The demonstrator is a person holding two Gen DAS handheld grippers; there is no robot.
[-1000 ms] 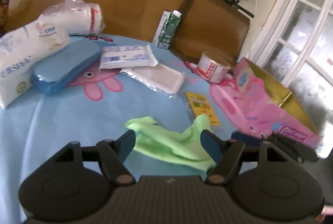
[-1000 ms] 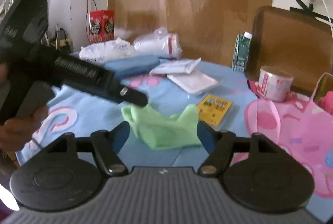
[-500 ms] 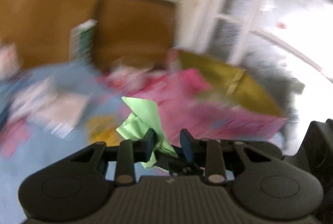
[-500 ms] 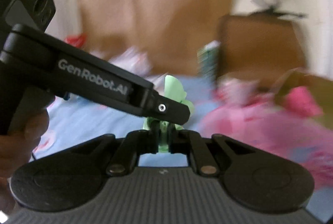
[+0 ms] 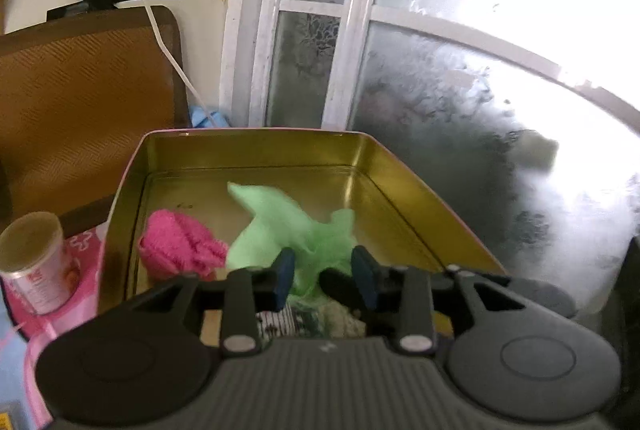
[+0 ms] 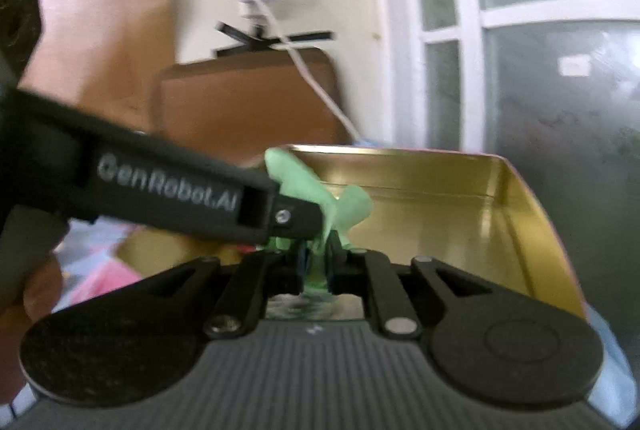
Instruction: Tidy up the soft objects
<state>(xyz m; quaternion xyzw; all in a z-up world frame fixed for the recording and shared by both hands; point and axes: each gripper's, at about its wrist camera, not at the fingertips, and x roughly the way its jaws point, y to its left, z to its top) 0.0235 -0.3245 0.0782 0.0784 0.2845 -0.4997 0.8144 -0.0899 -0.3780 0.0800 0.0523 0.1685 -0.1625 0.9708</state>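
Note:
Both grippers hold one light green cloth point(image 5: 280, 222) over an open tin point(image 5: 256, 146) with a gold inside and pink outside. My left gripper point(image 5: 323, 276) is shut on the cloth's lower folds; the loose ends stick up above the tin floor. My right gripper point(image 6: 316, 266) pinches the same green cloth point(image 6: 304, 182) between narrow jaws that are opening slightly. The left gripper point(image 6: 304, 226) reaches in from the left, just above the right one. A pink knitted cloth point(image 5: 176, 246) lies in the tin's left part.
A round paper can point(image 5: 34, 262) stands left of the tin on the pink-printed tablecloth. Behind are a brown chair back point(image 5: 80, 102), a hanging white cable point(image 5: 160, 38) and a frosted glass door point(image 5: 440, 70). A person's hand point(image 6: 24, 294) grips the left gripper's handle.
Both grippers shut on the green cloth that lay on the table, lifted it and swung it right, from the blue tablecloth to above the open tin.

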